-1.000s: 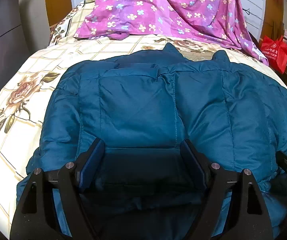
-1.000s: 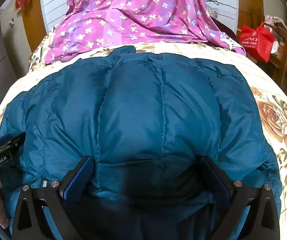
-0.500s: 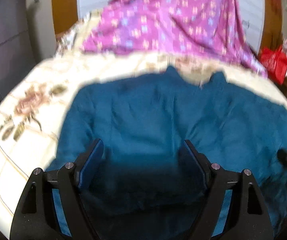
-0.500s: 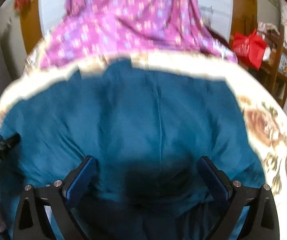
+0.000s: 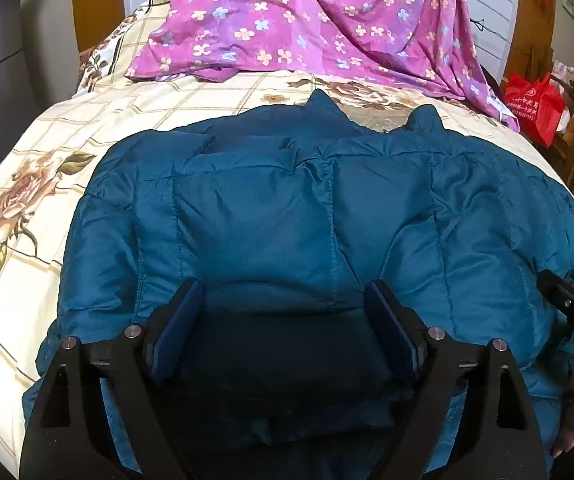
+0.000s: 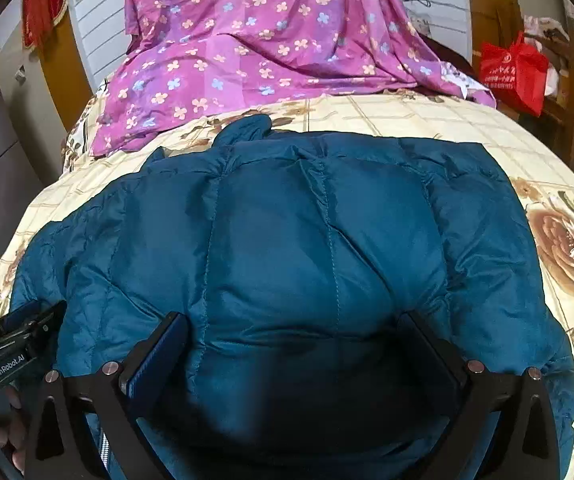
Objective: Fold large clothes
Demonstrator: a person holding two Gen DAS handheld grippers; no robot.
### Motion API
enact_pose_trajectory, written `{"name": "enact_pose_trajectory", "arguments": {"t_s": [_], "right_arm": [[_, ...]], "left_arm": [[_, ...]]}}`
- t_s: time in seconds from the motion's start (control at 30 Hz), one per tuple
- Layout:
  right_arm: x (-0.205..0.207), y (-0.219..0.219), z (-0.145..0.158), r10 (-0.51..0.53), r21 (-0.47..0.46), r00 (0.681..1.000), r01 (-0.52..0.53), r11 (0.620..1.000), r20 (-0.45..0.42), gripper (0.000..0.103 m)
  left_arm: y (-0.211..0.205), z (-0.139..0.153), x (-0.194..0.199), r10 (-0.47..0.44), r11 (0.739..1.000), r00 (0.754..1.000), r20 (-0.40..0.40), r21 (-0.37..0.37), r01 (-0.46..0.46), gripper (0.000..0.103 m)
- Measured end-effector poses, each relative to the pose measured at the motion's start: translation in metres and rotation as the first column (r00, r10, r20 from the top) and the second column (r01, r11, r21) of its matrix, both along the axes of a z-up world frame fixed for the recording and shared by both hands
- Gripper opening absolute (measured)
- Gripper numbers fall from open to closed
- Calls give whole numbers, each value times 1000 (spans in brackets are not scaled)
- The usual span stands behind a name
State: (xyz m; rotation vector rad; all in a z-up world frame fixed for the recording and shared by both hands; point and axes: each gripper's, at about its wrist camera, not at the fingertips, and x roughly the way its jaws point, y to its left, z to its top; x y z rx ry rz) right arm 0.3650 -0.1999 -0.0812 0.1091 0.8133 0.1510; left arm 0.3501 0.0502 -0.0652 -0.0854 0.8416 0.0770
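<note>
Since a second ago: our left gripper [image 5: 283, 328] has just been opening a touch wider; the jacket lies where it lay.
Left wrist view: we see the teal quilted jacket [image 5: 287, 216] spread flat on the floral bedsheet [image 5: 27, 208], collar at the far edge. Our left fingers [image 5: 179, 320] stand released, well apart above its near part, pinching nothing.
Left view, far: purple flowered sheet [image 5: 327, 20]; red bag [image 5: 535, 100] far right.
Right wrist view: our right gripper [image 6: 299, 352] is spread wide over the jacket's near hem, its pads [image 6: 159, 352] not pressing the cloth.
Right view, near left: the other gripper's tip over the jacket's left side.
</note>
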Motion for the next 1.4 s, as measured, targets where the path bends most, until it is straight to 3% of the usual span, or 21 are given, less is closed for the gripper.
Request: {"name": "enact_pose_trajectory", "arguments": {"t_s": [0.37, 0.6, 0.7, 0.77, 0.83, 1.03, 1.2, 1.4], "right_arm": [[-3, 9, -1, -8, -34, 1000, 8, 999, 11, 103], [-17, 10, 15, -36, -54, 998, 39, 998, 47, 103], [-27, 12, 24, -23, -82, 997, 29, 996, 76, 103], [-30, 9, 18, 1, -71, 999, 2, 997, 44, 103], [-34, 2, 10, -6, -75, 1000, 7, 997, 7, 103], [-90, -20, 43, -41, -62, 995, 46, 997, 91, 103], [-145, -34, 44, -51, -68, 996, 56, 996, 79, 103], [-228, -43, 51, -66, -62, 991, 74, 995, 114, 103]], "left_arm": [[1, -3, -6, 7, 1000, 1000, 12, -12, -7, 88], [10, 20, -22, 41, 996, 997, 62, -85, -35, 88], [9, 19, -22, 35, 998, 998, 47, -59, -32, 88], [7, 6, -17, 19, 999, 1000, -15, -27, -19, 88], [7, 9, -25, 36, 999, 999, 10, -6, -36, 88], [27, 30, -80, 50, 998, 998, 42, -42, -48, 87], [36, 33, -141, 4, 998, 998, 63, 58, -7, 88], [46, 34, -226, -44, 998, 996, 79, 48, 40, 88]]}}
